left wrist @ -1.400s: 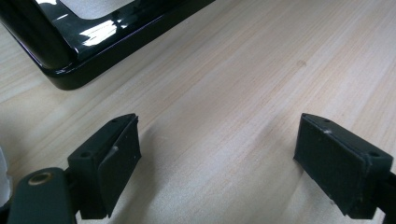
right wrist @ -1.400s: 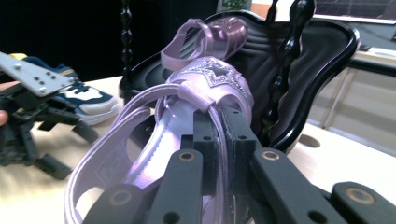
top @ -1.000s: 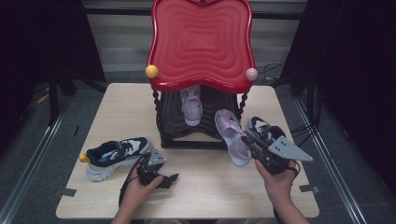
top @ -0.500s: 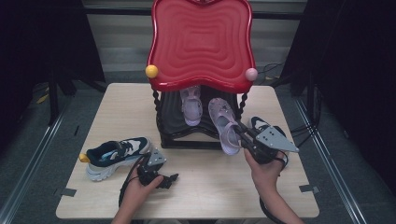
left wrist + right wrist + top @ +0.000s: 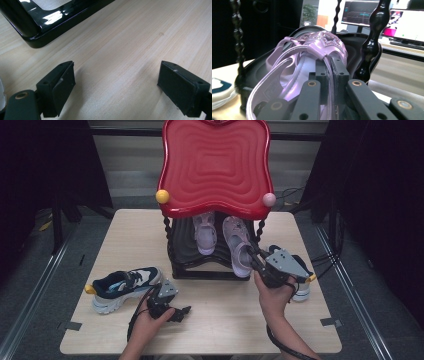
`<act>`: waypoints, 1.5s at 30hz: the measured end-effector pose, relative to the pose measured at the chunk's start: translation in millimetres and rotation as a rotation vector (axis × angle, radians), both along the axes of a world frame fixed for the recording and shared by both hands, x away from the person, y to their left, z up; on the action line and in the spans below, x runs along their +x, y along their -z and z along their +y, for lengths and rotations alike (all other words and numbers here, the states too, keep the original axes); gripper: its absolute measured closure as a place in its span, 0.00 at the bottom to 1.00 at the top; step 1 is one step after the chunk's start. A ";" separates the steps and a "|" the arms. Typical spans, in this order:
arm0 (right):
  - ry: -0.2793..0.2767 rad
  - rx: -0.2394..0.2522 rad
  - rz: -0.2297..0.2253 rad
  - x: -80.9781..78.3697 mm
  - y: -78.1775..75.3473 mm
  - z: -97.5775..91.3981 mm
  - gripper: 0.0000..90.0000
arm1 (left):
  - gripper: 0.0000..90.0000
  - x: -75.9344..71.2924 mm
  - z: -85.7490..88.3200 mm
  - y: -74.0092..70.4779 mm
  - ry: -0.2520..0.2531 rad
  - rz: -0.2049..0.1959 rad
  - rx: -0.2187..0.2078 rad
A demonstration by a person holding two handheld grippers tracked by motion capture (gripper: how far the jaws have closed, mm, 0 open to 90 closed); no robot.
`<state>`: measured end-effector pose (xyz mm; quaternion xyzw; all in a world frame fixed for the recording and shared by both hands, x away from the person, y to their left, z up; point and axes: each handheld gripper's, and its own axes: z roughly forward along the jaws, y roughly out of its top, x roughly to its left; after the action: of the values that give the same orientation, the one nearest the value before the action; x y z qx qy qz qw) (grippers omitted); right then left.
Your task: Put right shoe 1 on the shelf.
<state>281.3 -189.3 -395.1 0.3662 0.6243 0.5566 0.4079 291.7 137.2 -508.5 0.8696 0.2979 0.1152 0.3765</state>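
My right gripper (image 5: 253,260) is shut on the side strap of a purple sandal (image 5: 237,245), held heel-first at the front right of the black shelf (image 5: 192,262) under the red wavy top (image 5: 215,165). In the right gripper view the jaws (image 5: 331,67) pinch the sandal's (image 5: 294,62) edge, with its star-trimmed toe pointing into the rack. A matching purple sandal (image 5: 205,232) lies on the shelf just to the left. My left gripper (image 5: 181,311) rests low on the table (image 5: 225,325), open (image 5: 116,85) with bare wood between its pads.
A dark blue and white sneaker (image 5: 125,287) lies at the table's front left. A second sneaker (image 5: 301,292) sits at the right, partly behind my right hand. The rack's glossy black base (image 5: 50,22) lies just ahead of the left gripper. Twisted black posts (image 5: 372,42) flank the shelf.
My right gripper has carried the purple sandal left and away from me, from beside the rack to the shelf's front right. The left gripper has stayed put.
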 end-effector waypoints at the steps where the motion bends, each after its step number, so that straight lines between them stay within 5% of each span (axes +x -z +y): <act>1: 0.005 0.014 -0.004 3.2 -0.4 2.3 0.94 | 0.15 0.0 0.0 0.0 0.000 0.000 0.000; 45: 0.231 -0.031 -0.029 60.8 10.3 49.8 0.94 | 0.13 -0.2 -0.6 0.0 0.009 0.004 0.005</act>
<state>342.2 -139.4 -405.3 0.4213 0.5805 0.5013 0.4841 291.5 136.6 -508.5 0.8721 0.2945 0.1125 0.3742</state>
